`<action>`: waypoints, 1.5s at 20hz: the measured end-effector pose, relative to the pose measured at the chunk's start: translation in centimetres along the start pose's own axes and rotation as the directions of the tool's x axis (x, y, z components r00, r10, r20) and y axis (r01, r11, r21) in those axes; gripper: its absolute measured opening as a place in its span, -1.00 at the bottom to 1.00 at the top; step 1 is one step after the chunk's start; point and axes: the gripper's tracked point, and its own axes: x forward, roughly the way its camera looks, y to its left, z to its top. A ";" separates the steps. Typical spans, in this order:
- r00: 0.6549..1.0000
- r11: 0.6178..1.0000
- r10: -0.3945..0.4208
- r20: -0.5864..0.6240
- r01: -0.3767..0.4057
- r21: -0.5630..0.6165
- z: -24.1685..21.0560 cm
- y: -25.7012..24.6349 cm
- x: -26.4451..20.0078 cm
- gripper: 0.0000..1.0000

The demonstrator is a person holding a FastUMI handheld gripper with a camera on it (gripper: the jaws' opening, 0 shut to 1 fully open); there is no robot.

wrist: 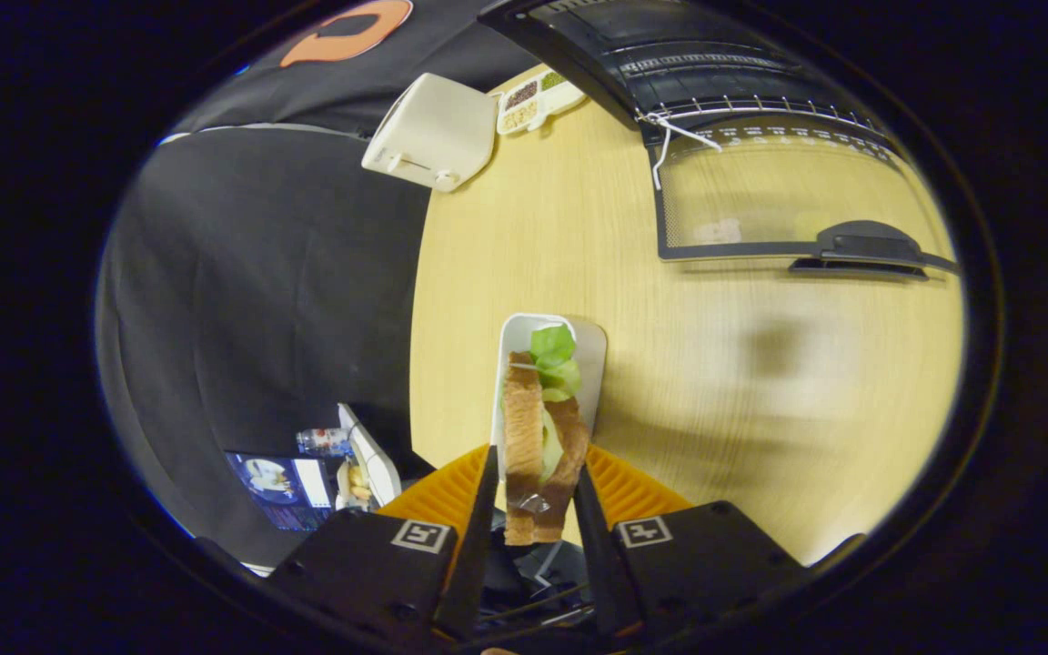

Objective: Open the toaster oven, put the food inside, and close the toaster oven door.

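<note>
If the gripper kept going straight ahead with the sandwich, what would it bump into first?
Probably the white tray on the wooden table. The gripper, its jaws shut on the sandwich, points right over it. The open toaster oven door sits off to one side.

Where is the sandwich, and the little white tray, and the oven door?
sandwich (538,455): gripper view, on its bread slice, held between the gripper (535,509) fingers.
white tray (589,350): gripper view, on its bare end.
oven door (788,196): gripper view, on its open glass pane.
</note>
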 end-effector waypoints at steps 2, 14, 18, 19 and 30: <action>1.000 1.000 0.000 -0.006 0.000 0.016 0.0 0.1 -0.3 -0.13; 0.992 0.996 0.088 0.091 -0.086 -0.018 -0.2 4.4 -6.7 -0.28; 0.980 0.993 0.116 0.159 -0.112 -0.035 -0.1 4.7 -10.0 -0.28; 0.976 0.992 0.123 0.178 -0.119 -0.031 0.1 4.6 -10.9 -0.28; 0.861 0.975 0.111 0.496 -0.191 0.114 5.5 -2.8 -19.3 -0.29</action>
